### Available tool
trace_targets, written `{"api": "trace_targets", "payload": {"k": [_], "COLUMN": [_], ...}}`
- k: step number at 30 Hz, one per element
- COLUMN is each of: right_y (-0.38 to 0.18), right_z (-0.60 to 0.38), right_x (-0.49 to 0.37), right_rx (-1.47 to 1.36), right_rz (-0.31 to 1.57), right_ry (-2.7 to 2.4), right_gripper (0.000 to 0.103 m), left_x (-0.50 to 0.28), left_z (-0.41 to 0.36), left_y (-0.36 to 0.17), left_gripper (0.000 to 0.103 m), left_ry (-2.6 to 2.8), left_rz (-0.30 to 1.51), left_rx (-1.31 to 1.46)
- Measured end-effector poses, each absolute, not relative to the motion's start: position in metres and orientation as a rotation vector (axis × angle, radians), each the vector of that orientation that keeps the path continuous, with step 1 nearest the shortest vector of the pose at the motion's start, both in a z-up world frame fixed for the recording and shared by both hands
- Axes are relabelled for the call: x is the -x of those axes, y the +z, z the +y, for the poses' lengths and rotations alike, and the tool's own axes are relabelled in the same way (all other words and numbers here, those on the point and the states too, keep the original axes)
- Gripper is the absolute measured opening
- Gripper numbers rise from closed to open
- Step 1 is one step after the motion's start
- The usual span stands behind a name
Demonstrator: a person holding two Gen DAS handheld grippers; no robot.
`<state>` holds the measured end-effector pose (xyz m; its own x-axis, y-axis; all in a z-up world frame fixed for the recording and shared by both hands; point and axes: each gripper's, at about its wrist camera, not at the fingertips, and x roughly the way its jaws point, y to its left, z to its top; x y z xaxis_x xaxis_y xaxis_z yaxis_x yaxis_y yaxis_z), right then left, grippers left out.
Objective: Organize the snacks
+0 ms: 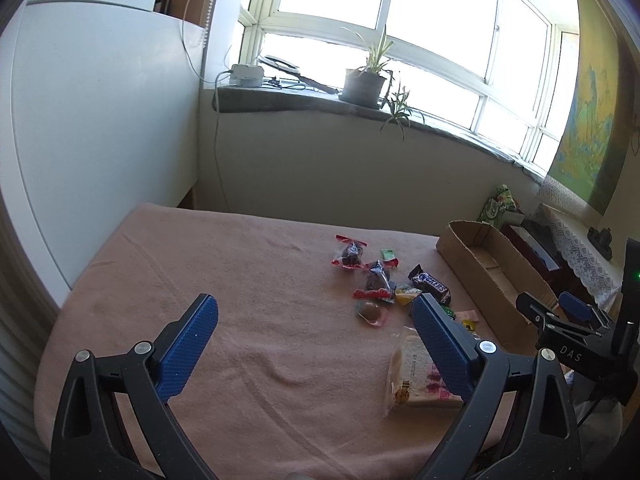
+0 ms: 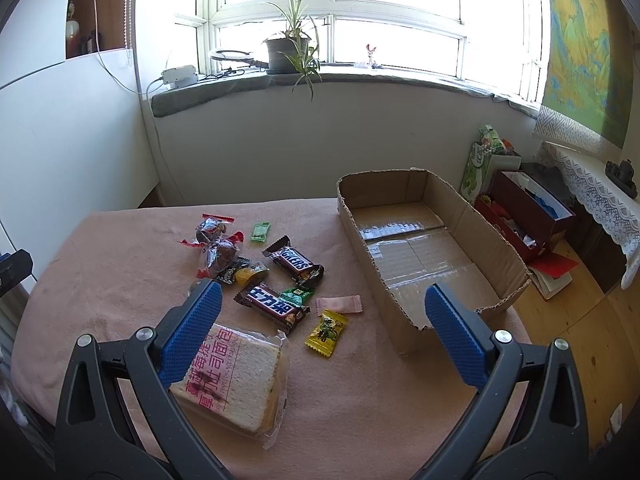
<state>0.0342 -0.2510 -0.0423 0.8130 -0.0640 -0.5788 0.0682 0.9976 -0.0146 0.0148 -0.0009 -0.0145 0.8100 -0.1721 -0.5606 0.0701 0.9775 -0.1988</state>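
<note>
Wrapped bread (image 2: 236, 380) lies nearest; both wide, empty grippers, right gripper (image 2: 324, 328) and left gripper (image 1: 316, 344), should straddle it squarely before boxing (image 2: 460, 208).

Bright daylight pours through a wide white-framed window (image 2: 360, 20) above a grey stone sill (image 2: 360, 80), where a potted plant (image 2: 290, 50) and a small white box with cables (image 2: 180, 74) stand. Below it runs a plain white wall (image 2: 300, 148), and a large landscape painting (image 2: 584, 48) hangs at the right. A pink cloth covers the surface (image 2: 120, 264), beside a wooden floor (image 2: 568, 320) and a lace-draped shelf (image 2: 600, 188).
</note>
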Motion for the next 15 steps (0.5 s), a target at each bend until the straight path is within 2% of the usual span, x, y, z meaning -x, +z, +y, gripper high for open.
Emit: {"api": "trace_targets", "payload": {"k": [8,10,11,12,15], "right_y": [-0.063,-0.073,-0.079,-0.085,-0.101], "right_z": [-0.263,-0.267,-0.269,-0.271,-0.272], "right_x": [-0.043,-0.046,-0.047,-0.049,-0.051], "right_rx": [-0.107,-0.156,-0.177,-0.197,-0.255], "right_rz": [0.701,0.739,0.759,0.78,0.839], "right_ry": [0.022,0.055,0.072,0.087,0.139], "right_gripper": [0.103,0.103,0.099,0.094,0.088], "left_x": [-0.031,-0.035,-0.037,-0.04,-0.045], "left_z": [-0.002,-0.001,-0.002,-0.003,-0.009], "left_y": [-0.043,-0.051,-0.054,-0.058,-0.071], "left_gripper": [0.093,0.089,0.083,0.083,0.079], "left_ry": [-0.242,-0.256,-0.263,-0.273,-0.318], "left_rz": [0.755,0.787,0.802,0.817,0.874], "left_rx": [0.289,0.309,0.316,0.322,0.338]}}
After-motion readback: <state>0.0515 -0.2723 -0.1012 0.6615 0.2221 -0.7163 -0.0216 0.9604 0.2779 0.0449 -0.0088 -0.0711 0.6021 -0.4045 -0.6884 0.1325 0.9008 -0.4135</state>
